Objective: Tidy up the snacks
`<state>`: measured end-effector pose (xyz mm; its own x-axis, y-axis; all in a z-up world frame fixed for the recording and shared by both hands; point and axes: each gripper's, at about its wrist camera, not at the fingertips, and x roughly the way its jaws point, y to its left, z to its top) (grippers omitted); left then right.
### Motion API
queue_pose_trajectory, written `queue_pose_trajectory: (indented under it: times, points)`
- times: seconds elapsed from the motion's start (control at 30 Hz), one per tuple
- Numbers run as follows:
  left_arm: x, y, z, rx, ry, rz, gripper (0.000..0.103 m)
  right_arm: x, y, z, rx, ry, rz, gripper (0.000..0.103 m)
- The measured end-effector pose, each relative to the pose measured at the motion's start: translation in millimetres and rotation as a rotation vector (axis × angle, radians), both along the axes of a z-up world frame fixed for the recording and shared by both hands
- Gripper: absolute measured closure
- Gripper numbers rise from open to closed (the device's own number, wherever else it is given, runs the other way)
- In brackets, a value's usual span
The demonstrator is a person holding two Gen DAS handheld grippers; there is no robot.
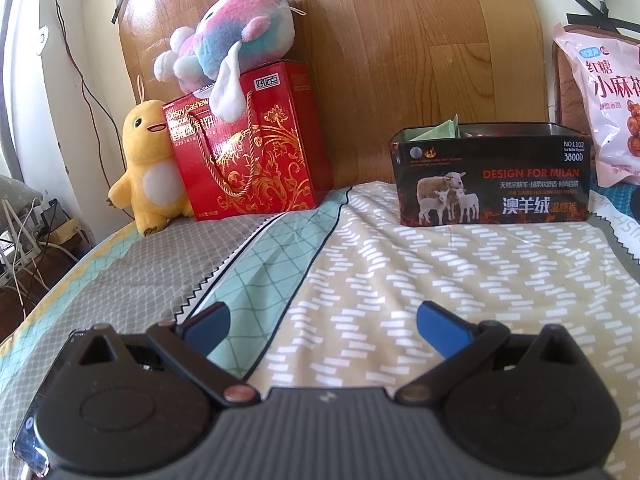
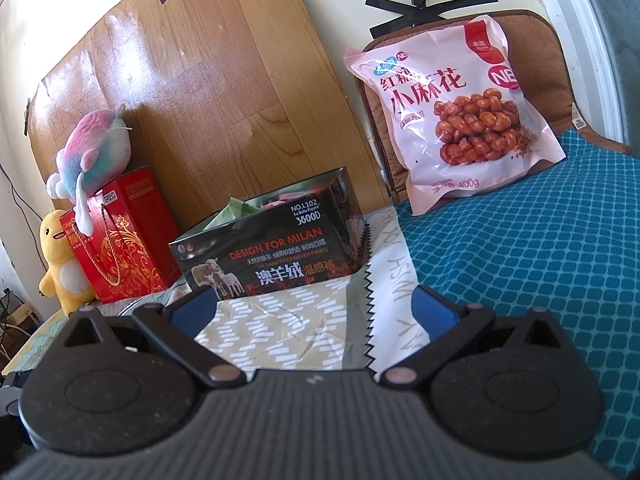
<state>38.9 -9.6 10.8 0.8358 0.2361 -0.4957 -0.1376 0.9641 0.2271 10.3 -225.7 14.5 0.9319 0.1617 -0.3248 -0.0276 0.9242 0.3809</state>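
A black open-topped box [image 1: 492, 176] [image 2: 272, 248] printed with sheep stands on the bed near the wooden headboard, with green packets [image 1: 444, 128] [image 2: 236, 210] poking out of it. A pink bag of twisted dough snacks [image 2: 456, 112] [image 1: 604, 104] leans upright against a brown cushion to the box's right. A red cashew gift box [image 1: 252, 148] [image 2: 124, 240] stands to the left. My left gripper [image 1: 322, 330] hovers open over the sheet, well short of the black box, holding nothing. My right gripper [image 2: 314, 312] is open too, just in front of that box.
A pastel plush [image 1: 232, 44] [image 2: 96, 148] lies on the red box, and a yellow duck plush [image 1: 150, 168] [image 2: 60, 264] stands beside it. A teal quilt [image 2: 540, 248] covers the bed's right side. Cables and a power strip [image 1: 28, 236] sit off the left edge.
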Motion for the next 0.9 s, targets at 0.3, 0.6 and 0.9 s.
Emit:
queue_pose_trajectory:
  times: [0.3,0.6,0.9]
  points:
    - [0.3,0.9,0.2,0.001,-0.001,0.002,0.000,-0.1,0.2,0.0,0.000,0.000,-0.001,0.000]
    - [-0.6,0.8,0.9,0.003,-0.004,0.001,0.000,0.0,-0.1,-0.1,0.000,0.000,0.000,0.000]
    - [-3.4,0.1,1.6,0.000,-0.021,-0.004,0.000,0.2,-1.1,-0.1,0.001,-0.001,0.000,0.000]
